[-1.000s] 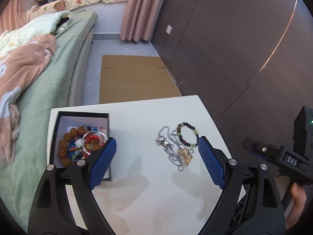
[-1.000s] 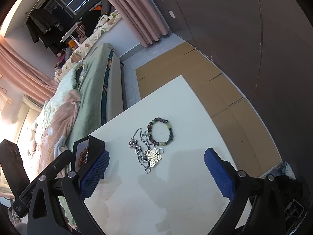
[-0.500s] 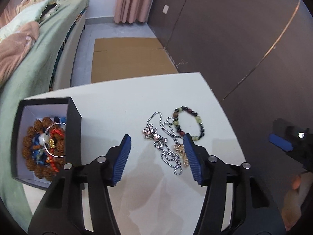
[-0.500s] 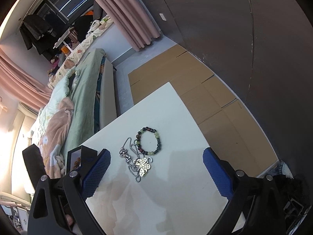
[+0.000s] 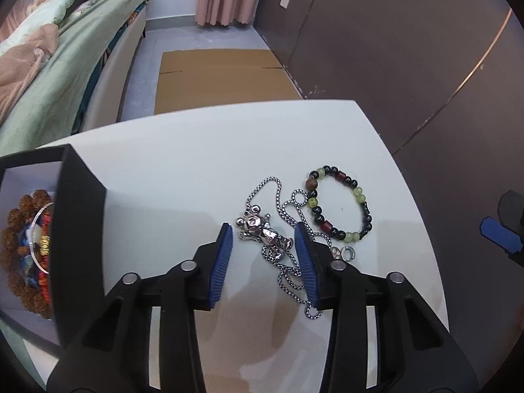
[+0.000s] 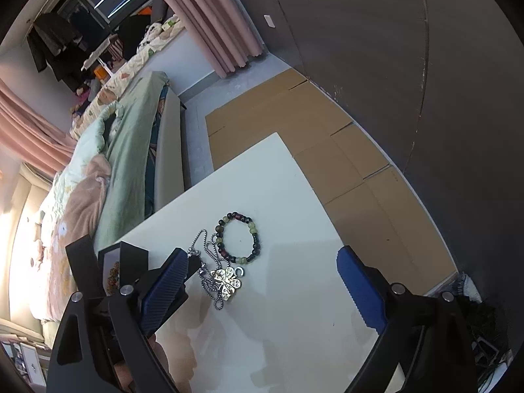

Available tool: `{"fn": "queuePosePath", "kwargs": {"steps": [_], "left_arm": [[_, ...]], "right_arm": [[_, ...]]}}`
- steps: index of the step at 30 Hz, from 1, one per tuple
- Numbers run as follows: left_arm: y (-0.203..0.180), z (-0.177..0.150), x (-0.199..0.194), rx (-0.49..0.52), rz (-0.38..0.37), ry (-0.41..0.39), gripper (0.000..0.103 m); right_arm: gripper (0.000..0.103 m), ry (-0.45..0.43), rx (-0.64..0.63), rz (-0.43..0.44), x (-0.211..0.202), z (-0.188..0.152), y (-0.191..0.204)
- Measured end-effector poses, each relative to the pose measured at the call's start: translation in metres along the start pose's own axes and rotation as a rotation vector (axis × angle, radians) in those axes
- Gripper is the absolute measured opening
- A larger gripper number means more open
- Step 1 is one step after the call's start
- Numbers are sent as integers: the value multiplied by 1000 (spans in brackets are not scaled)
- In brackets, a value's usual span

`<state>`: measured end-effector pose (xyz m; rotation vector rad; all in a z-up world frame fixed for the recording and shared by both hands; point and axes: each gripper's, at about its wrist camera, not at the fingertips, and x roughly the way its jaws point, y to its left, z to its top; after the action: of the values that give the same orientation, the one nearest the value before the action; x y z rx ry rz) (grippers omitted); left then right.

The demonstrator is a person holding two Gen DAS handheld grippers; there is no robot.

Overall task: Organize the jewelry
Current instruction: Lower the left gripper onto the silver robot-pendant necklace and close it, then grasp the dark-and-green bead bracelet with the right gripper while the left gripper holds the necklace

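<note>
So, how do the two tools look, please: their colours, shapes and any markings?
Both look alike. The left tool has black plastic arms that branch into struts, with round silver screw heads at the joints. Each of its fingers carries a long blue pad with fine ribs. The right tool has the same black frame, silver screws and blue ribbed pads. No markings, cables or sleeves are visible.

White table (image 5: 183, 177); black box (image 5: 78, 229), white lining; silver chain necklace (image 5: 281, 255); bracelet (image 5: 340, 209) beads black, dark red, pale green (one brown); blue ribbed gripper pads (image 5: 222, 262); clover pendant (image 6: 229, 281) possibly gold
</note>
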<state>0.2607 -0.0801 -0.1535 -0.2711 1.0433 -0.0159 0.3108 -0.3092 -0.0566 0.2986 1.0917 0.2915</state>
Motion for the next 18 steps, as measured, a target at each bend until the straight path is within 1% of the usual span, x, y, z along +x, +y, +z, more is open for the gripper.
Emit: {"fn": "queuePosePath", "kwargs": {"steps": [3,5,7,8,9,11,15,18], "left_arm": [[-3,0,3,14,24,-12,30],[-1,-1,3,5,10,-15,28],[1,0,0,6,-11,-15,5],[3,1,-3,3,-3,-13,6],[6,2,-5,-4,-10,-13,6],[10,4,-8,-18,-25,-10,6],[22,8,-22,-51,-54,-32,6],[27,10,-33,-60,-74,-53,6]], "right_arm": [[89,12,-18,-22,7,0,4],[87,22,-27,-29,11,-1,6],[85,38,-35,-36,18,-1,8],[83,43,-41,-42,22,-2,9],[81,48,-47,-47,24,-2,10],[75,59,-58,-53,30,-3,13],[71,78,-73,-65,41,-4,17],[65,94,-80,-74,51,-4,21]]}}
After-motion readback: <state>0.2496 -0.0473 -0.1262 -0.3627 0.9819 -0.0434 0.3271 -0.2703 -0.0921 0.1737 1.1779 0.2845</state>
